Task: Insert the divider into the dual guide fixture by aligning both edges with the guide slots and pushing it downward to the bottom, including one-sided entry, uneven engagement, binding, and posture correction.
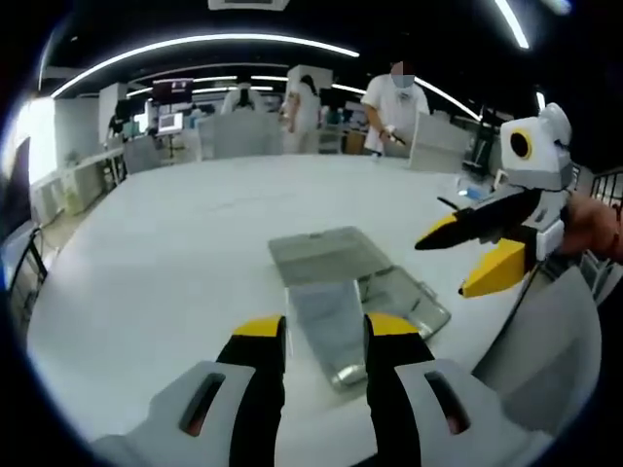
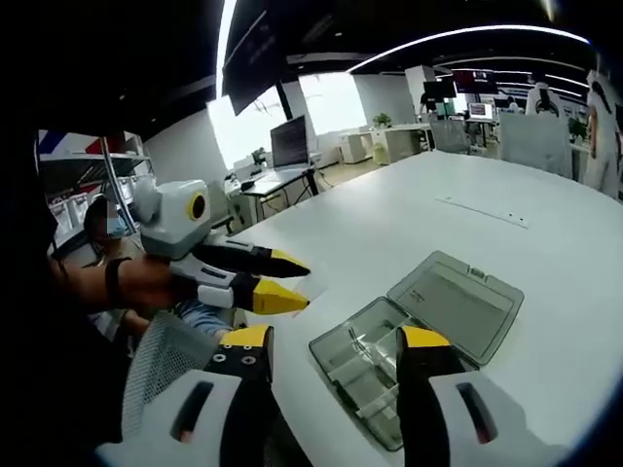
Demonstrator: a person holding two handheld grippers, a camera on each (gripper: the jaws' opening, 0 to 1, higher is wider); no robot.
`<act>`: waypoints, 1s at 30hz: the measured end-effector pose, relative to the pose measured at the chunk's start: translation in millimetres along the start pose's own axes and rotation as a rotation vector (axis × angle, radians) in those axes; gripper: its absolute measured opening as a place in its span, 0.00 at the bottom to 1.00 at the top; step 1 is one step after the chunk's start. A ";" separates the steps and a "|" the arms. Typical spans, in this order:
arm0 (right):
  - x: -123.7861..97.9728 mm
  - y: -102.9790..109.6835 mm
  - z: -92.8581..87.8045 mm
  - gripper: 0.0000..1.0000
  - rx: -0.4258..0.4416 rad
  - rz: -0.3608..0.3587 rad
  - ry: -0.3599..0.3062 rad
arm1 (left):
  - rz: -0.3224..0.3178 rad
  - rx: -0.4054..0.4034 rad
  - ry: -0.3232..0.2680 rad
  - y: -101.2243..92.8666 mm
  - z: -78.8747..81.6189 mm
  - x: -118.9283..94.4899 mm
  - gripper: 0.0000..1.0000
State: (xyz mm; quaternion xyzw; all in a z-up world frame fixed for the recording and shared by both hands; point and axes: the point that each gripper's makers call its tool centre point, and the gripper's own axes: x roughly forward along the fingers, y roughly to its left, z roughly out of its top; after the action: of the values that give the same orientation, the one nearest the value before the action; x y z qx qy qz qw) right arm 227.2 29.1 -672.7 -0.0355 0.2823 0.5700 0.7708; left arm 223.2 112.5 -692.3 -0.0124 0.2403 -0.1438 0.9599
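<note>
- Nearest in the left gripper view, the left claw [image 1: 326,341] sits released, jaws apart over the bench [image 1: 175,253], nothing between them
- Just ahead, the clear compartment box [image 1: 360,302] lies open, lid [image 1: 326,255] flat behind; the right gripper view shows its tray [image 2: 375,375] with inner partitions
- The right claw [image 1: 458,255] hangs above, jaws spread, holding nothing
- No loose divider can be made out, whether one is already seated is unclear
- Judgement: insertion looks unstarted, with pickup, alignment and push-down all ahead
- Farther off, people [image 1: 394,107] stand by desks
</note>
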 end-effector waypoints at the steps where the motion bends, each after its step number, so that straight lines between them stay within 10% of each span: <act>1: -0.8 -0.7 1.1 0.47 0.002 -0.003 -0.003 | -0.004 0.003 -0.002 -1.5 0.7 -0.3 0.30; 30: -4.6 1.1 12.6 0.19 0.225 0.070 -0.061 | -0.180 0.264 -0.038 -66.3 20.3 4.1 0.30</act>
State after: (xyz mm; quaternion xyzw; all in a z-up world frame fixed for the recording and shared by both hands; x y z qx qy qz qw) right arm 230.3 30.2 -659.6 0.0783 0.3221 0.5620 0.7578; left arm 218.1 46.8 -670.0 0.0898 0.1988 -0.2596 0.9408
